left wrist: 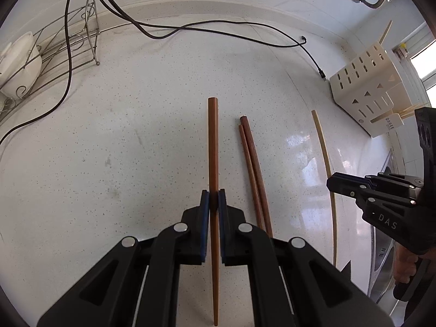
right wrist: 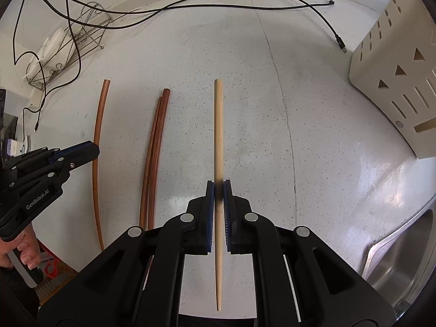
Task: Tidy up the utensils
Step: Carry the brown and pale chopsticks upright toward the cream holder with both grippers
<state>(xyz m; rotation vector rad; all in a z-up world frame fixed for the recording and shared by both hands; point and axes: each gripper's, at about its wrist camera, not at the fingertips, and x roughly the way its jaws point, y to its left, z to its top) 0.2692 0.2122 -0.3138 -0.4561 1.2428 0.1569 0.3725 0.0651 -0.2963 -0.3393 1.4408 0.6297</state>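
Left gripper (left wrist: 214, 200): pads clamped on a brown chopstick (left wrist: 212, 141), frame centre; stick points away along the fingers
Right gripper (right wrist: 218, 190): pads clamped on a pale chopstick (right wrist: 218, 125), frame centre
Brown pair (left wrist: 252, 160): lies on the counter just right of the held brown stick; untouched
Holder (left wrist: 365, 90): cream slotted box, right edge of left view; one pale stick already stands in it
Progress: early to middle, I judge; two sticks in hand, none of them stowed; the pair left to collect
Counter (left wrist: 122, 141): white speckled stone, glossy at right; black cables (left wrist: 152, 31) across the top
Room: wire rack (left wrist: 54, 54) with white bowl upper left; steel sink (right wrist: 403, 248) lower right of right view; tap upper right of left view
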